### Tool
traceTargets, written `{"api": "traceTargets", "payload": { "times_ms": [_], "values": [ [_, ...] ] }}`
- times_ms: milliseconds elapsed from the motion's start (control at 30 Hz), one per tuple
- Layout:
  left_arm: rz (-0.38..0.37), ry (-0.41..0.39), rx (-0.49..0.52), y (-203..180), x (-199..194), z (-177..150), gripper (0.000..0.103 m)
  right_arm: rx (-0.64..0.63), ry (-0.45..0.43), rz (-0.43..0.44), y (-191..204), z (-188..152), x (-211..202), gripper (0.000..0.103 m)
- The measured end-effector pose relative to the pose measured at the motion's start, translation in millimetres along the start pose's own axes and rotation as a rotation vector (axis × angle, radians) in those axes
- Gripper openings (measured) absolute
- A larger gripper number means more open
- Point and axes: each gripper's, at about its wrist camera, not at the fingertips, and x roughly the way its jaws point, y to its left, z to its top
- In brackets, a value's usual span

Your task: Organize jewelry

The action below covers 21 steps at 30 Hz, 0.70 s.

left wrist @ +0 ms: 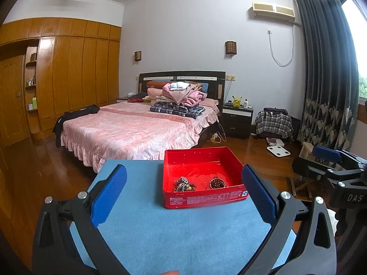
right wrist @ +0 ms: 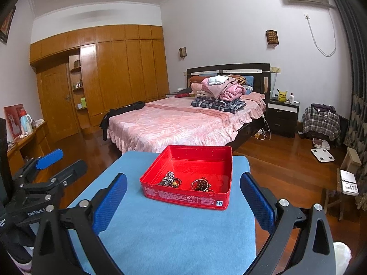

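A red open tin box [left wrist: 206, 199] [right wrist: 183, 198] stands on the far part of a blue-covered table [left wrist: 174, 236] [right wrist: 174, 236]. Inside it lie a tangled pile of dark beaded jewelry [left wrist: 183, 184] [right wrist: 170, 180] on the left and a coiled red-brown bead bracelet [left wrist: 217, 183] [right wrist: 201, 185] on the right. My left gripper [left wrist: 183, 194] is open and empty, held above the near table, short of the box. My right gripper [right wrist: 183, 197] is open and empty, also short of the box. Each gripper shows at the side of the other's view.
A bed [left wrist: 128, 130] with a pink cover and piled clothes stands beyond the table. A wooden wardrobe [left wrist: 68, 73] lines the left wall. A dark nightstand [left wrist: 237, 119], a chair with plaid cloth [left wrist: 274, 121] and a white scale [left wrist: 278, 150] are at right. A small stool [right wrist: 344, 183] stands right of the table.
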Motion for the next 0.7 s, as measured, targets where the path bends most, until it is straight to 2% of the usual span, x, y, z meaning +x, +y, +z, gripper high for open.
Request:
{"api": "traceTargets", "payload": {
  "times_ms": [700],
  "values": [
    [-0.001, -0.003, 0.000, 0.2, -0.7, 0.6, 0.097, -0.004, -0.006, 0.002, -0.2, -0.9, -2.1, 0.097]
  ]
}}
